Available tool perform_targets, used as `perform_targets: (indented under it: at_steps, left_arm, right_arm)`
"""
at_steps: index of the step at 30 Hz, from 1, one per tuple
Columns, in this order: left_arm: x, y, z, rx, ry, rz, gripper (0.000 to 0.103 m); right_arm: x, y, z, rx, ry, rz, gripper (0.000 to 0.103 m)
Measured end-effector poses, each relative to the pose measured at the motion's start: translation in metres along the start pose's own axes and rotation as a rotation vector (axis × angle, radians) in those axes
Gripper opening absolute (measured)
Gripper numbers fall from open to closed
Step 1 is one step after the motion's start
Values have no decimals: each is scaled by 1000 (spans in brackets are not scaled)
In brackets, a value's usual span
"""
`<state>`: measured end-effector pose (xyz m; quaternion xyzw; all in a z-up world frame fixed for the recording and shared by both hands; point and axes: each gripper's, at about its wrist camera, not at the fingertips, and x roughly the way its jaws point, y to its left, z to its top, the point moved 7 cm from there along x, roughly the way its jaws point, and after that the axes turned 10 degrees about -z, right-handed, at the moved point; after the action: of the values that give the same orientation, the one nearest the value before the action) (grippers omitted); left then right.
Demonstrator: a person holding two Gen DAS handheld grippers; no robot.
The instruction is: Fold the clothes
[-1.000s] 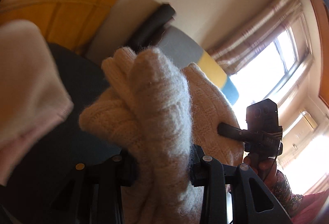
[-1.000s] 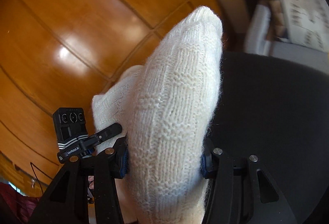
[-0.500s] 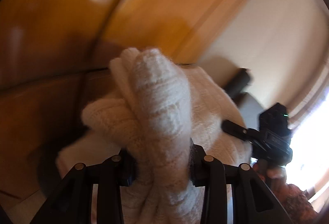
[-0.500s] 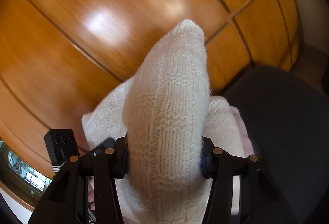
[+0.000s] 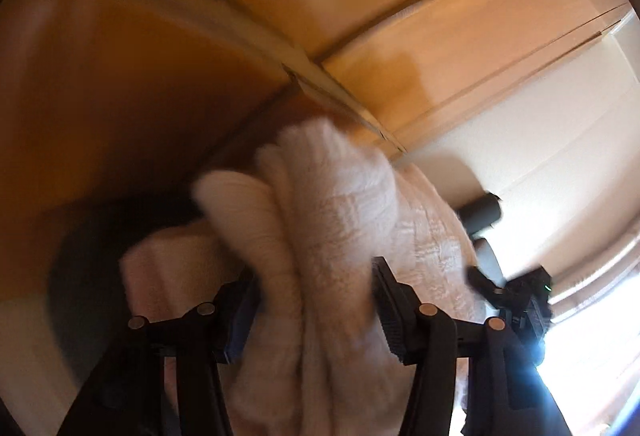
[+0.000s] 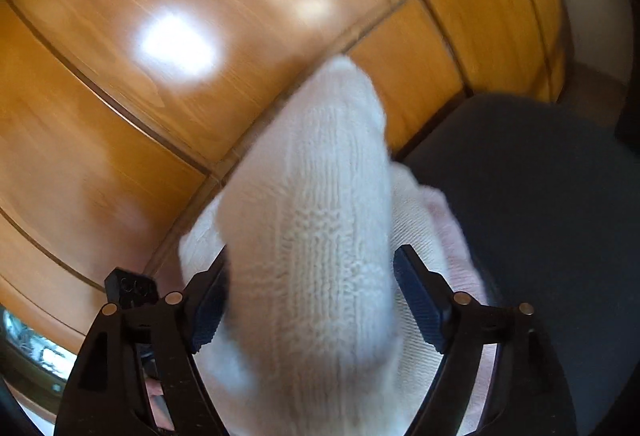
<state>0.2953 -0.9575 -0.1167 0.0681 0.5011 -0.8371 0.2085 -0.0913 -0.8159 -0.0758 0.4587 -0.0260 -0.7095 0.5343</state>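
A cream knitted sweater [image 5: 332, 236] is bunched between the fingers of my left gripper [image 5: 312, 304], which is shut on it. My right gripper [image 6: 312, 296] is shut on another fold of the same sweater [image 6: 320, 216]. The right gripper [image 5: 516, 300] shows at the right of the left wrist view, and the left gripper [image 6: 128, 288] at the lower left of the right wrist view. A folded pale pink garment [image 5: 168, 268] lies on a dark chair seat [image 6: 540, 196] under the sweater; its edge shows in the right wrist view [image 6: 460, 252].
Glossy orange wooden wardrobe panels [image 6: 160, 36] fill the background close behind the chair. A cream wall [image 5: 540, 124] and a bright window lie to the right in the left wrist view. The dark seat [image 5: 84, 256] has bare room to the right of the clothes.
Both grippers have carried the sweater toward the wardrobe and down over the pink garment on the chair seat. The views have swung from the room and window to the wooden panels.
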Motion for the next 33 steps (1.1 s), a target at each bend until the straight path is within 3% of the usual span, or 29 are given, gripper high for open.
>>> perform_targets:
  at_steps: [4,7,11,15,18,22,28,33]
  left_arm:
    - [-34,-11,-16,125,-47,183,54]
    - [-45,-21,-44,195,-21,271,54]
    - [-47,-37,-91,266,47,365,54]
    - [-61,-59,-125,324,38,494,53]
    - [-88,-68,-138,354,54,516,53]
    - [-92,-95,-145,394,72,540,53]
    - [-80,-132,-154,485,53,588,54]
    - [-90,-152,-167,494,46,606,54]
  right_arm:
    - [-50,-15,-7,40,-107,-71,82]
    - [-63,-29,-17,38,-94,-134,82]
    - [-89,-34,-62,-8,-62,-238,82]
    - [-99,-25,-90,-37,-43,-349,83]
    - [-109,-10,-124,-140,-50,-402,85]
    - [-117,11,-145,-251,-108,-449,100]
    - [-139,40,-162,-293,-129,-460,100]
    - [-150,52,-168,-326,-134,-475,100]
